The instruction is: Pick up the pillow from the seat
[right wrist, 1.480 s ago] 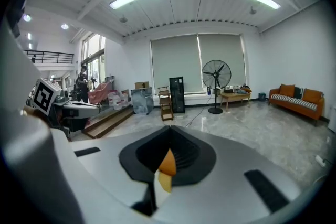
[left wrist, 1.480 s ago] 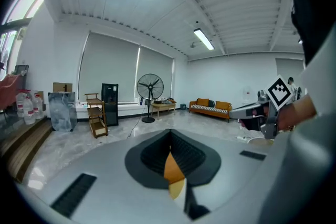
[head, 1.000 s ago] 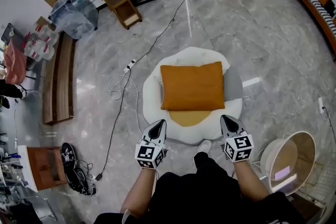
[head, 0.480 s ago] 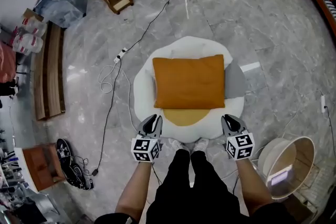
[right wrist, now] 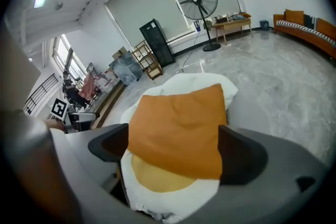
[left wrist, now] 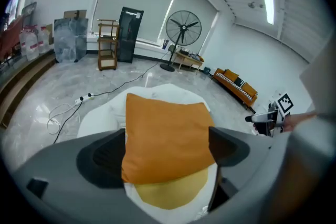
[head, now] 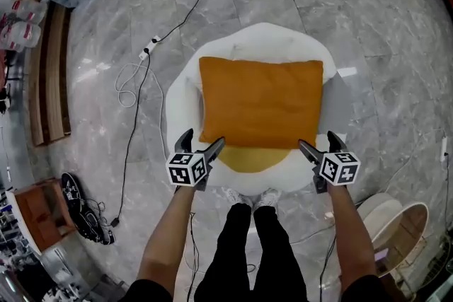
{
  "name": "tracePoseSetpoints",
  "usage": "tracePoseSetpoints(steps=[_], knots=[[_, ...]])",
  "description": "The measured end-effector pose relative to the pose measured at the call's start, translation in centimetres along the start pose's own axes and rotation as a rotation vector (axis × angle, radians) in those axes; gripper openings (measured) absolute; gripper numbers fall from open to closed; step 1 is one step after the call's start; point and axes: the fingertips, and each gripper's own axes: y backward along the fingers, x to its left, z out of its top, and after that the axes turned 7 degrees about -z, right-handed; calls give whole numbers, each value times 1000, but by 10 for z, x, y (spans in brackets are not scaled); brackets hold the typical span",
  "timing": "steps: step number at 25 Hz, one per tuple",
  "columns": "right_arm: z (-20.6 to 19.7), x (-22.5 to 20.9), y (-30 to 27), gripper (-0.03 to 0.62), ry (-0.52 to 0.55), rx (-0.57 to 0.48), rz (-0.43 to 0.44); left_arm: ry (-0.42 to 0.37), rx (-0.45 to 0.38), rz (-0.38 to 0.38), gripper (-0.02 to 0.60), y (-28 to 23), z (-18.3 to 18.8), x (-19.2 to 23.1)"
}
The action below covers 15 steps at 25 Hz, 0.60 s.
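An orange rectangular pillow (head: 260,102) lies flat on a white egg-shaped floor seat (head: 185,92) with a yellow yolk patch (head: 251,158). My left gripper (head: 201,146) hovers at the pillow's near left corner, its jaws opening and nothing between them. My right gripper (head: 318,148) hovers at the near right corner, its jaws also opening and empty. Neither touches the pillow. In the left gripper view the pillow (left wrist: 165,134) fills the space beyond the spread jaws; the right gripper view shows the pillow (right wrist: 181,128) the same way.
A power strip and white cable (head: 134,74) trail over the grey marble floor left of the seat. A wooden bench (head: 49,74) runs along the left, shoes (head: 81,208) lie near it. A round white basket (head: 396,230) stands at lower right. The person's legs are below the seat.
Both grippers went from shut to open and moved forward to the pillow's near corners. The head camera tilted down and came closer over the seat.
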Motion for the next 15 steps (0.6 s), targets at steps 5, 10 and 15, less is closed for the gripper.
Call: tracePoseSetpoints(steps=[5,10,15], knots=[[-15,-54,-92,588,-89,69,-1,111,78,-50,515,-79,-32,55],[-47,-100,-168,588,-218,183,20,159,131,-72,522,-141,-51,102],[-56,-112,-205,520,-226,242,44,226,175,-123,520,-184,-60,110]])
